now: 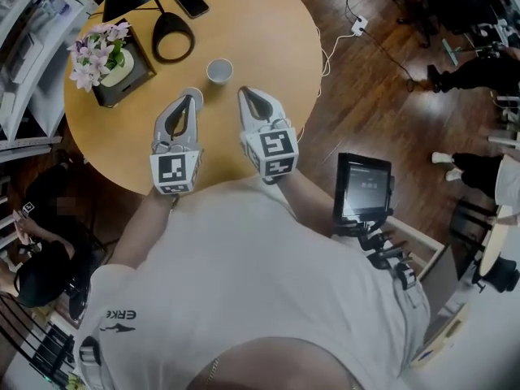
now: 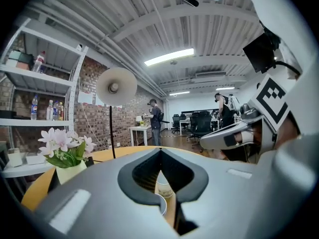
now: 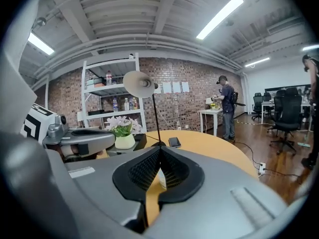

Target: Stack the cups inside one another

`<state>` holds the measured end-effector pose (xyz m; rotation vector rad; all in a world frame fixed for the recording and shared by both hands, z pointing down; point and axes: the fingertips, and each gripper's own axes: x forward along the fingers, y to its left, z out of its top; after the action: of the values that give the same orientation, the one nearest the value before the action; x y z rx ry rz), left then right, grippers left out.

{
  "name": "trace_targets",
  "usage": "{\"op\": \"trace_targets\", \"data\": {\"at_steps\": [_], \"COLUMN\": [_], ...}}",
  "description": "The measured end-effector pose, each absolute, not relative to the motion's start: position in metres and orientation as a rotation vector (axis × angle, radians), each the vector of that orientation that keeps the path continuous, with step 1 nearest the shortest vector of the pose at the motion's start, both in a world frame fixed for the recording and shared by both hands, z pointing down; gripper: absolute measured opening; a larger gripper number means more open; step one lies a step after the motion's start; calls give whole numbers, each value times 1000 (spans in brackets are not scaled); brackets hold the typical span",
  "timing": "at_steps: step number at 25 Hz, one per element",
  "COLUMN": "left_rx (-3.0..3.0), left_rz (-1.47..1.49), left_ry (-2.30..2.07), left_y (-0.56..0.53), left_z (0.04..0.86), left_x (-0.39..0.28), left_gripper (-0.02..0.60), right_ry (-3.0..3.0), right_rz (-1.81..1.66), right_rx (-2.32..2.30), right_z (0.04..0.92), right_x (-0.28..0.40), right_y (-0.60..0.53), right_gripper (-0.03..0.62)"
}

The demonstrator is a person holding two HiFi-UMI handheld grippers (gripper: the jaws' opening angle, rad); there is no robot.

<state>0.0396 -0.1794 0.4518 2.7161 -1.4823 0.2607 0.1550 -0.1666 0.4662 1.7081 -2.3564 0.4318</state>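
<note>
Two cups stand on the round table (image 1: 276, 47). The far cup (image 1: 219, 70) is near the middle. The near cup (image 1: 197, 95) is just beside the tip of the left gripper (image 1: 186, 102), which partly hides it. One lamp (image 1: 173, 36), one phone (image 1: 192, 2) and one flower pot (image 1: 110, 57) sit beyond them. The table's right side is bare. The left gripper and the right gripper (image 1: 246, 95) hover over the near edge, each with its jaws pressed together and holding nothing.

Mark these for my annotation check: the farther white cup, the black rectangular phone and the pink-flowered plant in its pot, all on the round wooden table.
farther white cup (image 1: 219, 70): head view, on its hollow inside.
black phone (image 1: 192, 2): head view, middle of its screen.
pink-flowered plant (image 1: 97, 55): head view, on the blossoms.
</note>
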Motion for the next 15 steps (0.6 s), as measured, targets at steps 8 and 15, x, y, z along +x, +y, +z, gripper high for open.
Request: {"op": "trace_targets", "data": {"at_steps": [8,15], "left_rx": [2577,2497], "left_rz": [280,331], "left_ry": [-1626,-1663], "left_y": [-176,-175], "left_z": [466,480], "left_x": [50,58], "left_gripper": [2,2], "right_ry": [-2437,-2457], "right_rz": [405,403], "right_rx": [1544,1423], "right_z": [482,498], "right_x": [166,169], "right_y": [-185,-196], "right_gripper": [14,14]}}
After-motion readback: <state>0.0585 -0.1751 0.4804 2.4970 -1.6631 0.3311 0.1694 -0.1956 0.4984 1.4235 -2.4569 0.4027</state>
